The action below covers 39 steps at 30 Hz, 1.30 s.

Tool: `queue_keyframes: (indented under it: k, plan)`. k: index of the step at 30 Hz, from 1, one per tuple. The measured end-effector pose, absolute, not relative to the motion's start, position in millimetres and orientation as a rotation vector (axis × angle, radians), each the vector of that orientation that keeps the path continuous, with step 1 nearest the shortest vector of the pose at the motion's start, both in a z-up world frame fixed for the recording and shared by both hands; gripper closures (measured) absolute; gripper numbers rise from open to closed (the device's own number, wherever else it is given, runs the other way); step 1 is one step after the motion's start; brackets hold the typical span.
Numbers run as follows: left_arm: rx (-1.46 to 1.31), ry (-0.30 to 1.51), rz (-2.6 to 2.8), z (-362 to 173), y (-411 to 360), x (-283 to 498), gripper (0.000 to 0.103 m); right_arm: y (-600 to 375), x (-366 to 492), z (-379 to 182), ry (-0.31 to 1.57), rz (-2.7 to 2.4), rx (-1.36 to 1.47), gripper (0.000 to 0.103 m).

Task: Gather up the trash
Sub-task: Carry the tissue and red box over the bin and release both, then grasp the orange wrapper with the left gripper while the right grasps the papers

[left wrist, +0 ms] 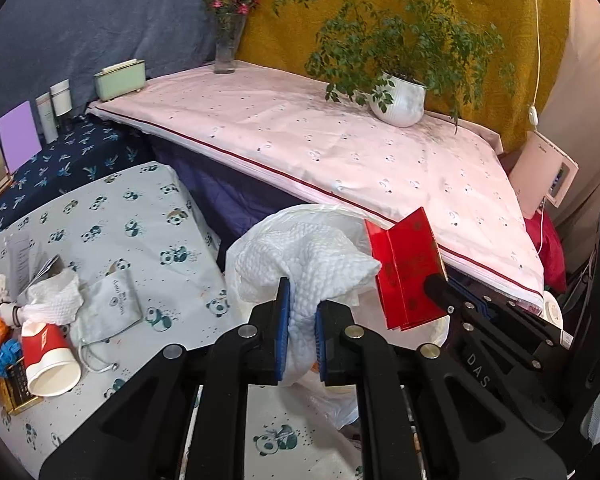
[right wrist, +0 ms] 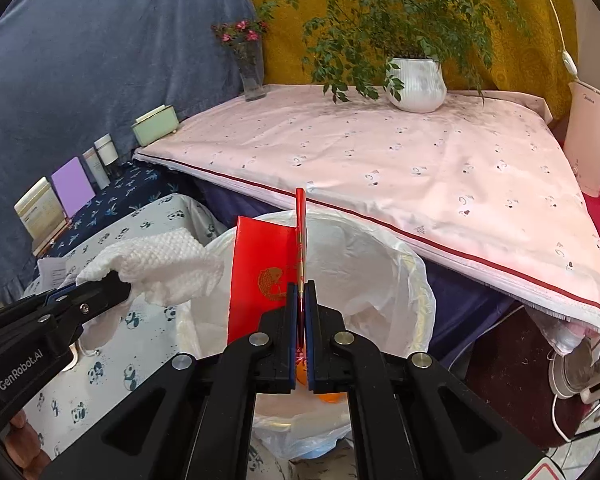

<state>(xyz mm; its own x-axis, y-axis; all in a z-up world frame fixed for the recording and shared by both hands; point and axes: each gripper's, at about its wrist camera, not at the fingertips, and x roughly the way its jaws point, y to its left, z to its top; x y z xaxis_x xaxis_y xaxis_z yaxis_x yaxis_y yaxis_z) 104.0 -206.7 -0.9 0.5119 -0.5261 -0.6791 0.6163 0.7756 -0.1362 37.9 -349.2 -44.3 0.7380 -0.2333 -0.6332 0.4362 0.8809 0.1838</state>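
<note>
Far left: paper cup [left wrist: 50, 364], wrappers, crumpled tissue clutter panda-print table [left wrist: 148, 216] near its edge. Left gripper [left wrist: 302, 312] clamped on white paper towel [left wrist: 304, 264], over rim of bag-lined bin [right wrist: 380, 264]. Right gripper [right wrist: 300, 304] pinches red envelope [right wrist: 260, 276] above bin mouth. Pink-covered bed edge [right wrist: 460, 248] close behind bin; little room between.
</note>
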Motion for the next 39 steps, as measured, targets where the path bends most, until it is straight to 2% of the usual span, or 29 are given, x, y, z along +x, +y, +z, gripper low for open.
queue_keyframes:
  k: [7,10,11,13,15,33,39]
  plan:
    - [0.149,0.783,-0.704,-10,-223,110,0.092,-356,39,-49,0.646,-0.390,0.342,0.099]
    - [0.132,0.790,-0.713,-10,-224,113,0.089,-360,39,-49,0.644,-0.397,0.349,0.092]
    - [0.129,0.791,-0.711,-10,-224,114,0.085,-360,37,-49,0.637,-0.402,0.348,0.091]
    - [0.119,0.789,-0.696,-10,-223,116,0.065,-361,36,-48,0.631,-0.407,0.355,0.086]
    - [0.112,0.779,-0.685,-8,-221,116,0.061,-361,34,-46,0.620,-0.413,0.355,0.076]
    - [0.064,0.759,-0.633,8,-184,118,0.059,-330,27,-14,0.554,-0.378,0.326,0.058]
    - [0.039,0.747,-0.607,15,-160,119,0.059,-309,31,-6,0.549,-0.346,0.303,0.057]
